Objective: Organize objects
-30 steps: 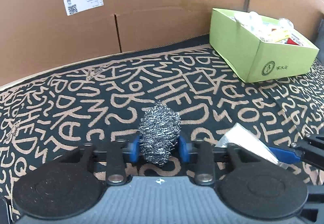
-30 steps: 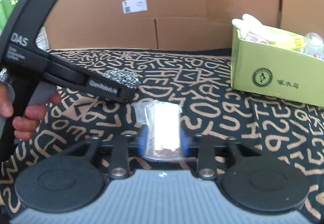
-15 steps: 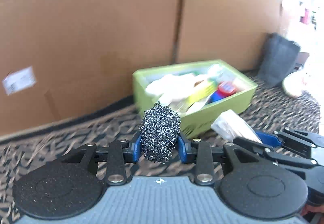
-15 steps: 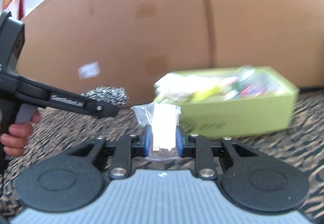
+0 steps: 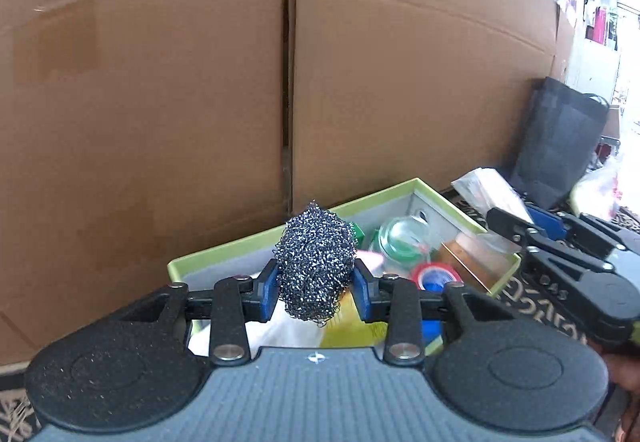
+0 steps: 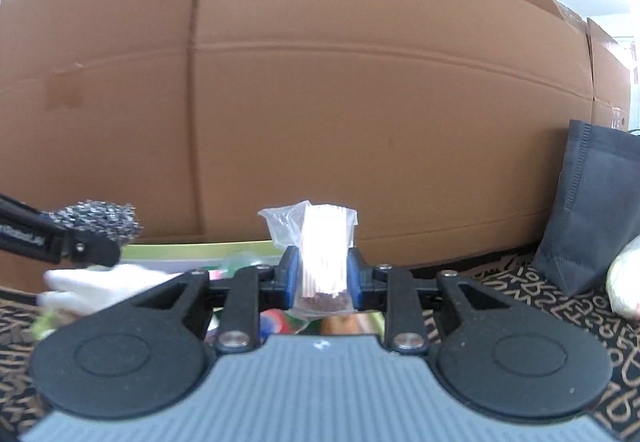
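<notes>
My left gripper [image 5: 315, 288] is shut on a steel wool scourer [image 5: 315, 266] and holds it over the near end of the green box [image 5: 460, 208]. The scourer also shows at the left of the right wrist view [image 6: 100, 220]. My right gripper [image 6: 322, 276] is shut on a clear plastic bag of wooden sticks [image 6: 323, 254], raised above the box's green rim [image 6: 192, 250]. In the left wrist view the right gripper [image 5: 520, 222] and its bag [image 5: 486, 188] hang over the box's right end.
The box holds a glass jar [image 5: 404, 238], a red tape roll [image 5: 434, 274], a copper-coloured packet [image 5: 476, 262] and white cloth [image 6: 100, 284]. A cardboard wall [image 5: 280, 62] stands right behind it. A dark fabric bag [image 6: 596, 210] stands to the right on the patterned cloth [image 6: 516, 282].
Both grippers lifted their objects off the patterned cloth and moved right and forward to above the green box. The grips on the scourer and the bag are unchanged.
</notes>
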Tool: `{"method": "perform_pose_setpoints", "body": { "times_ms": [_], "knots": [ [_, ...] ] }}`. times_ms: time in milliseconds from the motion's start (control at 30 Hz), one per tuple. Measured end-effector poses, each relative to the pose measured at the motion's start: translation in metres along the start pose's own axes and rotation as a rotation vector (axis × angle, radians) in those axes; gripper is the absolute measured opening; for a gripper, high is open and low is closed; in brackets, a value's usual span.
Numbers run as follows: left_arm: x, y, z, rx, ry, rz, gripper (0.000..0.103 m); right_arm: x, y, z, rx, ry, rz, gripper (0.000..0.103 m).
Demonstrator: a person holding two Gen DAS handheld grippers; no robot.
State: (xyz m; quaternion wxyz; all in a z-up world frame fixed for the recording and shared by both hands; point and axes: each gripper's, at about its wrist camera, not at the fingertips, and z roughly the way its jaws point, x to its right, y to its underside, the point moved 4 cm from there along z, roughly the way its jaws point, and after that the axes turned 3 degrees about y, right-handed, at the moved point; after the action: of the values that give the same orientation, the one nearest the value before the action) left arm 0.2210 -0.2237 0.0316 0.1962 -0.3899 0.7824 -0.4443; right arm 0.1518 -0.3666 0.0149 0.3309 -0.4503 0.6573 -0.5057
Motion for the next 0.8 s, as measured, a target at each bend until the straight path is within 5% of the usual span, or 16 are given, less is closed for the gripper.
{"method": "perform_pose_setpoints", "body": {
  "times_ms": [33, 67, 100, 133, 233, 433, 633, 800],
  "knots": [
    [-0.001, 0.0, 0.007, 0.008, -0.004, -0.003, 0.043, -0.002, 0.004, 0.012, -0.007, -0.001, -0.006, 0.029],
    [-0.002, 0.001, 0.011, 0.021, -0.002, -0.008, 0.055, -0.002, 0.009, 0.021, -0.025, -0.012, -0.018, 0.035],
    [-0.003, 0.004, 0.013, 0.03, 0.002, -0.017, 0.066, -0.004, 0.015, 0.029, -0.056, -0.022, -0.034, 0.052],
    [-0.006, 0.008, 0.013, 0.027, 0.002, -0.037, 0.086, -0.005, 0.021, 0.031, -0.073, -0.016, -0.045, 0.061],
    [-0.014, 0.026, -0.004, 0.057, -0.007, -0.115, 0.092, -0.008, 0.034, 0.009, 0.013, 0.018, -0.055, 0.1],
    [-0.011, 0.065, -0.054, 0.103, -0.024, -0.151, 0.098, -0.019, 0.05, -0.053, 0.037, -0.01, -0.002, 0.103],
    [-0.007, 0.115, -0.098, 0.11, -0.076, -0.236, 0.101, -0.035, 0.064, -0.108, -0.089, -0.092, -0.023, 0.103],
    [-0.007, 0.143, -0.125, 0.068, -0.111, -0.25, 0.103, -0.052, 0.081, -0.142, -0.151, -0.073, -0.077, 0.103]
  ]
}}
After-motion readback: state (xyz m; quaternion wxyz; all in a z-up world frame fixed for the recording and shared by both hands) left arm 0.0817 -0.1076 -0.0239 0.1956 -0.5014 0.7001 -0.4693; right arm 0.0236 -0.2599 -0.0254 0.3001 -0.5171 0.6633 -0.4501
